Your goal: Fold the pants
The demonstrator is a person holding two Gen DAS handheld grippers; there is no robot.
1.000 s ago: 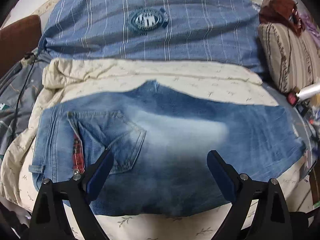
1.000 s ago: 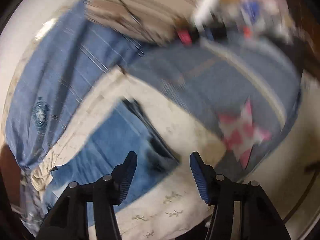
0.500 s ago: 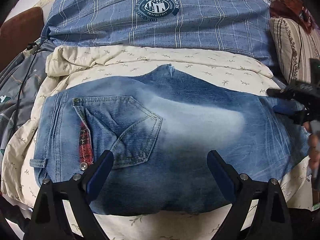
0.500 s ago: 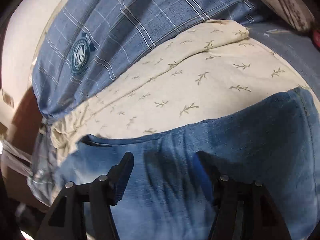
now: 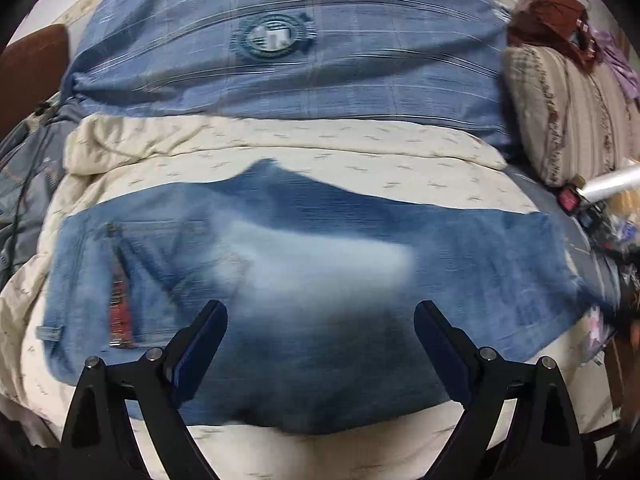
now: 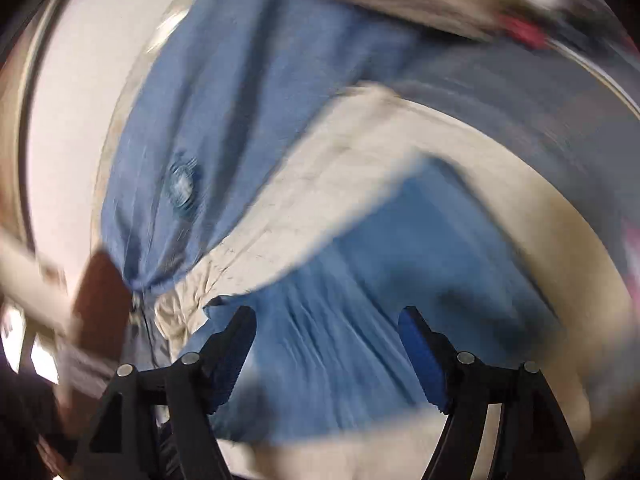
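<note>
Folded blue jeans (image 5: 304,280) lie flat on the cream bedspread (image 5: 360,148), right ahead of the left gripper (image 5: 320,344), whose jaws stand wide apart above the denim with nothing pinched between them. Over on the blurred right wrist view, the right gripper (image 6: 328,348) is opening, its jaws spread over the jeans, fabric showing in the gap but not pressed by the pads. Beyond both grippers, past the jeans, sits a blue plaid pillow (image 5: 280,60).
</note>
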